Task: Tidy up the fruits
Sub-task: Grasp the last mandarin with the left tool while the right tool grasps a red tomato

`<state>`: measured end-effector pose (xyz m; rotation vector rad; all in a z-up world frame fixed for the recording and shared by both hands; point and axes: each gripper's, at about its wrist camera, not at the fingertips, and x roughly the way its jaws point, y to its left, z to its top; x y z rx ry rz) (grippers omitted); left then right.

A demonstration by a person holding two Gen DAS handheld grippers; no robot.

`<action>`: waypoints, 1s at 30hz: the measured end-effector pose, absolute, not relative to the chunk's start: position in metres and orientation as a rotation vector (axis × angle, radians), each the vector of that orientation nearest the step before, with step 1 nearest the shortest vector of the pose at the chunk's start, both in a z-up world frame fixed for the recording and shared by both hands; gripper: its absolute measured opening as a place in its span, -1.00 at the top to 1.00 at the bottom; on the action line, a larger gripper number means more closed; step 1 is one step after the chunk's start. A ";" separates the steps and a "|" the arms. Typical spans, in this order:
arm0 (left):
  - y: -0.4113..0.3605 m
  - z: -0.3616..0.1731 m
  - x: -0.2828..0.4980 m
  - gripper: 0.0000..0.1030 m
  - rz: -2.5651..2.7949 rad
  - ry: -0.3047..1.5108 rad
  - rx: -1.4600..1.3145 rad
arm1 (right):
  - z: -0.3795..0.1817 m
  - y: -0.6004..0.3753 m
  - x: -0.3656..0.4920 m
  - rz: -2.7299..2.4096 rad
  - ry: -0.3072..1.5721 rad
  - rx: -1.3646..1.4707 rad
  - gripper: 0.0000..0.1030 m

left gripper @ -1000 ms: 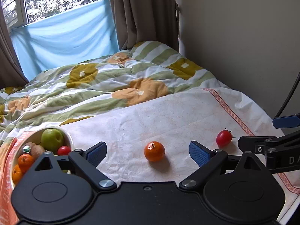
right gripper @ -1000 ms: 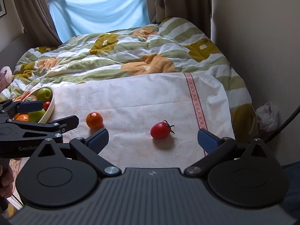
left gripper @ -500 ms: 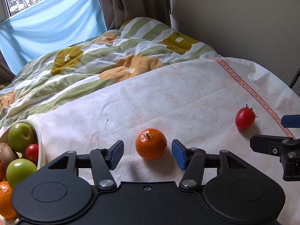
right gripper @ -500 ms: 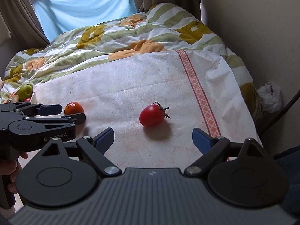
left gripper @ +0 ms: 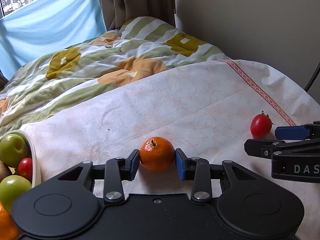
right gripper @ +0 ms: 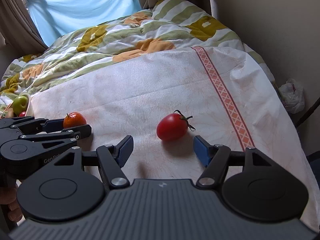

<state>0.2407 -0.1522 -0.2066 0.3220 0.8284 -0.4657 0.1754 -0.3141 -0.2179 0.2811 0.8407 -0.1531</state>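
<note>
Mandarin (left gripper: 157, 154) sits on the white cloth (left gripper: 180, 104), pinched between the blue pads of the left gripper (left gripper: 157, 161); both pads touch its sides, stem end up and tilted a bit left. Fruit looks to be resting on the cloth, can't tell if it's lifted at all. From the right wrist view the same mandarin (right gripper: 74, 119) shows partly hidden behind the left gripper (right gripper: 66, 127) fingers.

Right gripper (right gripper: 163, 148) is spread wide, fingers on either side of the tomato (right gripper: 172, 127) but short of it, not touching. Tomato lies on its side on the cloth (right gripper: 140, 92), green stem pointing right, near the orange patterned stripe (right gripper: 222, 92). In the left wrist view the tomato (left gripper: 261, 126) is at the far right, just beside the right gripper's (left gripper: 280, 140) blue pad.

Bowl (left gripper: 35, 160) at the left edge, white rim, holds green apples (left gripper: 13, 150), a small red tomato (left gripper: 25, 169), a kiwi edge and some orange fruit at the bottom corner. Bowl is well apart from the tomato, nearer the mandarin.

Behind the cloth: striped green and yellow quilt (left gripper: 100, 68), blue sheet (left gripper: 50, 30) over the window, brown curtain (left gripper: 136, 2). Plastic bag (right gripper: 292, 96) on the floor at right.
</note>
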 end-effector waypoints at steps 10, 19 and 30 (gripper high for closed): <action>-0.143 -0.196 0.236 0.19 -0.452 0.812 0.318 | -0.222 -0.311 0.190 -0.175 0.826 0.263 -0.47; -0.140 -0.191 0.224 0.19 -0.447 0.816 0.306 | -0.224 -0.312 0.197 -0.182 0.815 0.227 -0.17; -0.138 -0.181 0.213 0.19 -0.410 0.804 0.288 | -0.221 -0.318 0.191 -0.158 0.804 0.186 0.13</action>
